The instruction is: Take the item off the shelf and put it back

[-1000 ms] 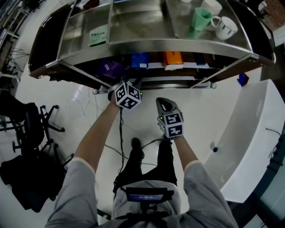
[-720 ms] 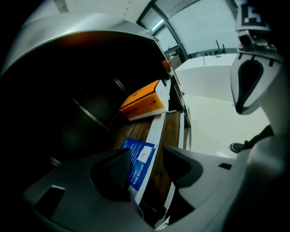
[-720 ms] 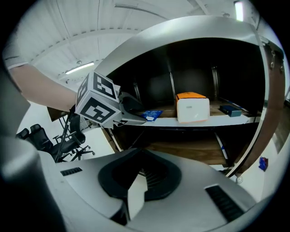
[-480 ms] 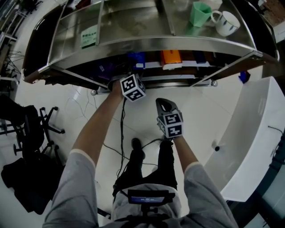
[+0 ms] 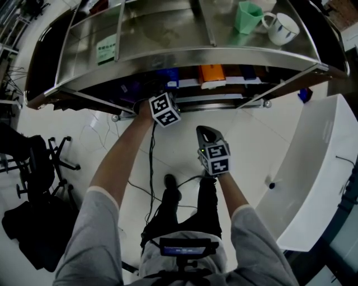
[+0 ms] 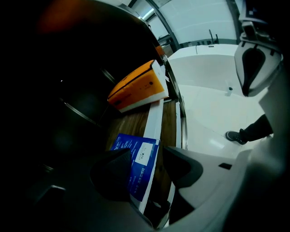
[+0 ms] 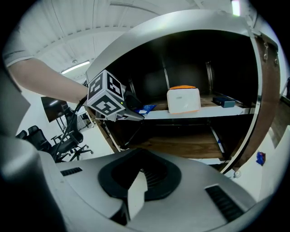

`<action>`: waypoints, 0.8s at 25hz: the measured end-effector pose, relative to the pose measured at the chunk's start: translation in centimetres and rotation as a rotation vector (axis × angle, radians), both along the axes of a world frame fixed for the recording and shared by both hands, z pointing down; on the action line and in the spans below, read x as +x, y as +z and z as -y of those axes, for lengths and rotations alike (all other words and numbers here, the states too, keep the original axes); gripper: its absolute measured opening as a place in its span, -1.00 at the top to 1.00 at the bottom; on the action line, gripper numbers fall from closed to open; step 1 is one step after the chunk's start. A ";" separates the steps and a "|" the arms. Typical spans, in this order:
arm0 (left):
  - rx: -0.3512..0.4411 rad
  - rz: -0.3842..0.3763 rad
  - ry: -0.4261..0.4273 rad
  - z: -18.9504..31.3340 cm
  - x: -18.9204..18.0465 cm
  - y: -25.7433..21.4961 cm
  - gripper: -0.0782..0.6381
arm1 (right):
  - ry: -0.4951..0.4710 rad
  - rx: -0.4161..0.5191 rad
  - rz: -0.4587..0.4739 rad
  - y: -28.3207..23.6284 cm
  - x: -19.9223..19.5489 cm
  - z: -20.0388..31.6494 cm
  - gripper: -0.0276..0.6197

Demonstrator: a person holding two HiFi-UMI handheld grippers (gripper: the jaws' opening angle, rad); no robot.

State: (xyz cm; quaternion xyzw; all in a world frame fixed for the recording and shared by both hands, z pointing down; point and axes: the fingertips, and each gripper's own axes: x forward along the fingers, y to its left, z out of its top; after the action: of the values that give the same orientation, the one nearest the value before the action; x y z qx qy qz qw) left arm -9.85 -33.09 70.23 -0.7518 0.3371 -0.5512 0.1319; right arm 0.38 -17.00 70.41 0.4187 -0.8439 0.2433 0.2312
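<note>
A blue box (image 6: 138, 163) lies flat near the front edge of the wooden shelf board (image 6: 131, 122). It also shows in the right gripper view as a blue box (image 7: 145, 108). My left gripper (image 6: 147, 167) reaches under the shelf's metal top (image 5: 168, 33), and only its marker cube (image 5: 164, 109) shows from above. Its jaws have just been opening and now stand wide. The blue box is between them, and one finger (image 6: 181, 167) is clear of its edge. An orange box (image 6: 138, 88) stands farther along the shelf. My right gripper (image 5: 208, 134) hangs over the floor, shut and empty.
On the metal top stand a green cup (image 5: 246, 17) and a white mug (image 5: 282, 28), with a green card (image 5: 106, 47) at its left. A small dark box (image 7: 224, 102) lies right of the orange one. A white counter (image 5: 313, 167) curves at the right. An office chair (image 5: 39, 162) and cables (image 5: 151, 167) are on the floor.
My left hand has gone forward under the shelf's front edge, and its marker cube has rolled. The right gripper has barely shifted.
</note>
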 end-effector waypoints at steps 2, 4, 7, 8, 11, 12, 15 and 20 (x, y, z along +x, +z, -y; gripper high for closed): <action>-0.007 0.000 -0.007 0.2 -0.2 0.1 0.13 | -0.003 0.006 -0.002 0.1 0.0 0.1 0.89; -0.016 -0.005 -0.017 0.4 -0.4 0.2 0.13 | -0.001 0.006 0.004 0.3 -0.1 0.2 0.89; -0.037 -0.009 -0.021 0.5 -0.4 0.6 0.14 | 0.002 -0.007 0.010 0.5 -0.3 0.0 0.89; -0.040 -0.011 -0.023 0.5 -0.5 0.6 0.16 | 0.001 -0.009 0.012 0.6 -0.4 -0.1 0.89; -0.042 -0.029 -0.030 0.7 -0.6 0.5 0.22 | 0.000 -0.009 0.004 0.6 -0.5 0.0 0.89; -0.042 -0.034 -0.030 0.7 -0.6 0.4 0.24 | 0.001 -0.009 0.003 0.6 -0.5 0.0 0.89; -0.045 -0.034 -0.023 0.7 -0.5 0.3 0.32 | 0.003 -0.016 0.005 0.5 -0.5 0.1 0.89; -0.050 -0.032 -0.016 0.6 -0.4 0.3 0.36 | 0.000 -0.014 0.010 0.5 -0.9 0.3 0.89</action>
State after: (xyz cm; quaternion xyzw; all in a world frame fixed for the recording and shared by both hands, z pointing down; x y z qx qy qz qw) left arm -10.29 -33.73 70.54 -0.7608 0.3311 -0.5485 0.1035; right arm -0.54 -17.32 70.93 0.4157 -0.8434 0.2513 0.2298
